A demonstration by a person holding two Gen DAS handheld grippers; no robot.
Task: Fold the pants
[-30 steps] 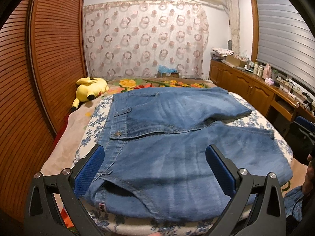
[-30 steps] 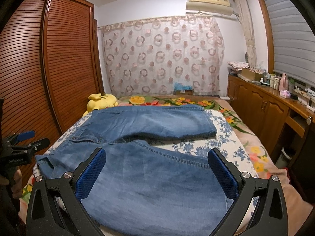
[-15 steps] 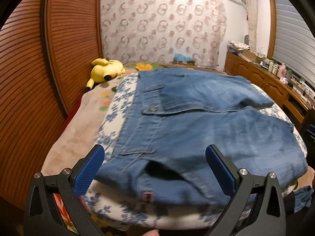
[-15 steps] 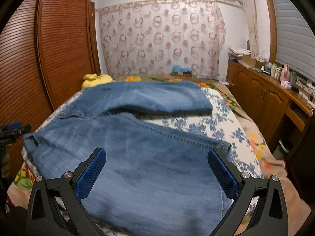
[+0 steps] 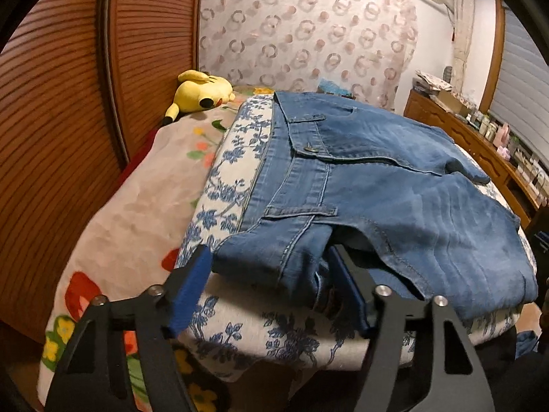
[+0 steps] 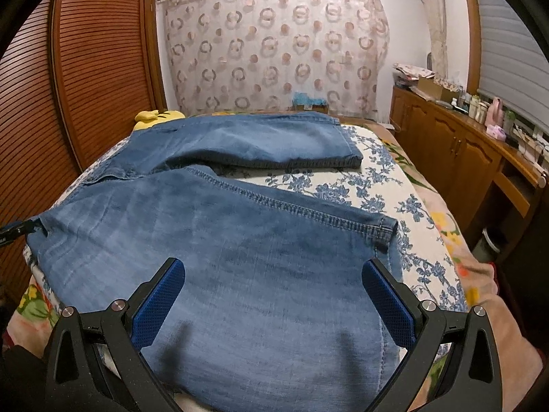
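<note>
Blue denim pants [image 5: 394,189] lie spread on a blue-and-white floral pad [image 5: 233,158] on top of a bed, waistband toward the wooden louvered wardrobe [image 5: 58,110], both legs running toward the window side; the far leg [image 6: 260,140] lies flat, the near leg [image 6: 240,257] fills the foreground. No readable writing or brand label on the pants; a metal button [image 5: 310,148] shows at the fly, text too small to tell. Left gripper [image 5: 271,274] sits at the near waistband corner [image 5: 274,257], jaws just closing, denim between the blue pads, though a firm grip is not clear. Right gripper [image 6: 272,295] hangs spread wide over the near leg, grasping nothing. Yellow plush toy [image 5: 202,94] lies near the wardrobe. Circle-patterned curtain [image 6: 274,44] behind. Wooden counter [image 6: 480,137] with bottles on the right, labels unreadable.
</note>
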